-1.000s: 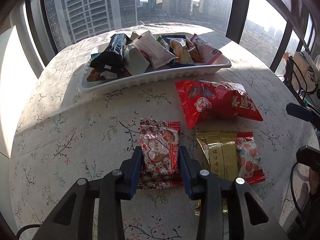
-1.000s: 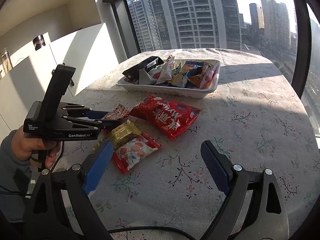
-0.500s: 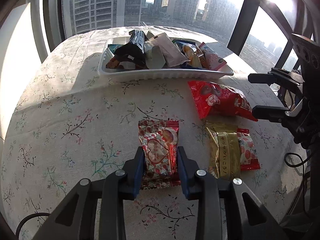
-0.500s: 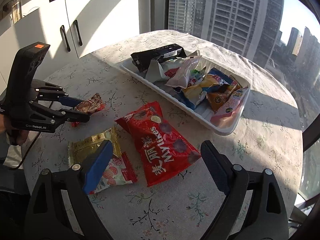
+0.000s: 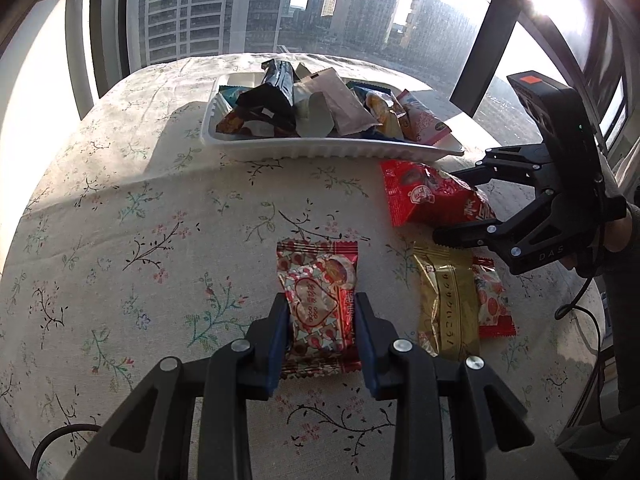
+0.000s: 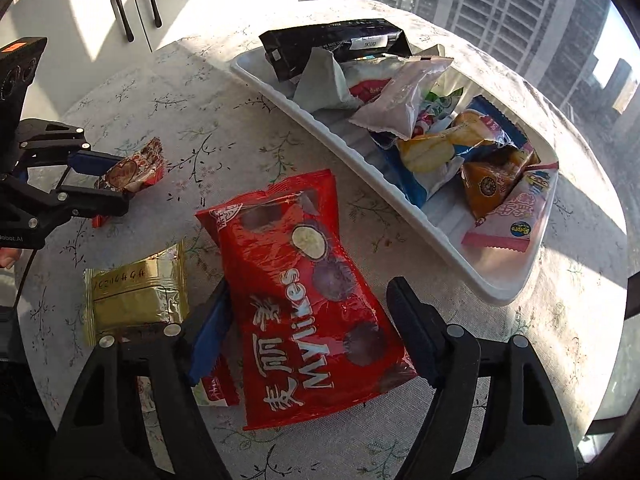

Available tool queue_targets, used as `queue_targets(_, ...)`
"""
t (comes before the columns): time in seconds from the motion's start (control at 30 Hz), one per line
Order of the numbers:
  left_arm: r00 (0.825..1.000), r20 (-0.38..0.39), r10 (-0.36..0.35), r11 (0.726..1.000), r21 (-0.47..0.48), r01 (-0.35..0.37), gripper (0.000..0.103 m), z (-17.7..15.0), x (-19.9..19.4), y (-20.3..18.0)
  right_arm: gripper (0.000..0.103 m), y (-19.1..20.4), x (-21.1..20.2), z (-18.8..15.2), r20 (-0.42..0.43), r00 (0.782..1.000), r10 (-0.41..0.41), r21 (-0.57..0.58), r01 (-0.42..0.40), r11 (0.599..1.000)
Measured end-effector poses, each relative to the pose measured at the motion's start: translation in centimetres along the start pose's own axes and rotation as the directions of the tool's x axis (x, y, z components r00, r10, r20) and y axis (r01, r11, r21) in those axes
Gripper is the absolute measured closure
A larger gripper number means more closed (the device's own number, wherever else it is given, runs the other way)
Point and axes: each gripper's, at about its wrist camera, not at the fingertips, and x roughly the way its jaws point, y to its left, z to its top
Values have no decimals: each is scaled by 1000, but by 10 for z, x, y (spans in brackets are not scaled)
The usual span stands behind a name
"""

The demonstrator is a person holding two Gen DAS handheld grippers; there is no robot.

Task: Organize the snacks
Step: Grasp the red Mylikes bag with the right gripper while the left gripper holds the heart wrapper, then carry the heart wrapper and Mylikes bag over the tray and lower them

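My left gripper (image 5: 320, 308) is shut on a small red heart-print snack packet (image 5: 316, 280), low over the floral tablecloth; the right wrist view shows that packet (image 6: 132, 168) pinched at the far left. My right gripper (image 6: 308, 292) straddles the big red chocolate bag (image 6: 308, 280), which lies flat on the cloth. Its jaws are closing, with the left pad at the bag's edge and a thin gap at the right pad. The white tray (image 5: 320, 148) full of mixed snack packs stands beyond, and in the left wrist view the right gripper (image 5: 444, 205) sits beside the red bag (image 5: 432, 200).
A gold packet (image 5: 448, 304) overlaps a red-and-white packet (image 5: 492, 300) on the cloth between the two grippers. The round table's edge curves close on all sides. White cabinet doors with black handles (image 6: 132, 8) stand behind, and window frames ring the far side.
My right gripper swung in and down over the big red bag and its jaws narrowed around it. The left gripper kept its hold on the heart-print packet and drifted slightly.
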Motion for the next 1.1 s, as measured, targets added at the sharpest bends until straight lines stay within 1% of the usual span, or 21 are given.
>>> queue_targets(0.03,1000,0,-1,1000,0,1,70,0,0,0,34,-1,0,0,1,1000,3,1,-3,1000)
queue_targets(0.17,1000,3,-4,1000,-3,4,70,0,0,0,41,0,-1,-2,-1,1000,12,-5,-12,1000)
queue_targets(0.23,1000,3,-6,1000,-3,6,70,0,0,-1,46,1,-4,-3,4,1000,15,-2,-15,1000)
queue_targets(0.3,1000,4,-9,1000,-3,9,70,0,0,-1,53,8,-8,-9,15,1000,15,1,-15,1000)
queue_targets(0.37,1000,4,-12,1000,-4,12,70,0,0,-2,56,11,-10,-12,26,1000,16,11,-16,1000)
queue_targets(0.6,1000,13,-15,1000,-15,15,70,-1,-2,-1,65,18,-22,-29,87,996,11,60,-16,998)
queue_targets(0.67,1000,19,-18,1000,-20,18,70,-1,-4,-1,65,20,-29,-35,114,993,13,76,-22,997)
queue_targets(0.77,999,32,-23,999,-23,24,70,0,-8,0,65,19,-45,-44,173,985,11,114,-31,993)
queue_targets(0.87,999,44,-29,999,-22,29,70,5,-11,0,65,9,-66,-52,245,969,-1,187,-46,981)
queue_targets(0.97,997,66,-31,999,-19,33,70,18,-15,-1,65,-8,-84,-60,297,954,-44,272,-40,961)
queue_targets(1.1,993,110,-36,999,-4,37,70,45,-21,-4,65,-35,-97,-57,334,936,-114,391,-27,920)
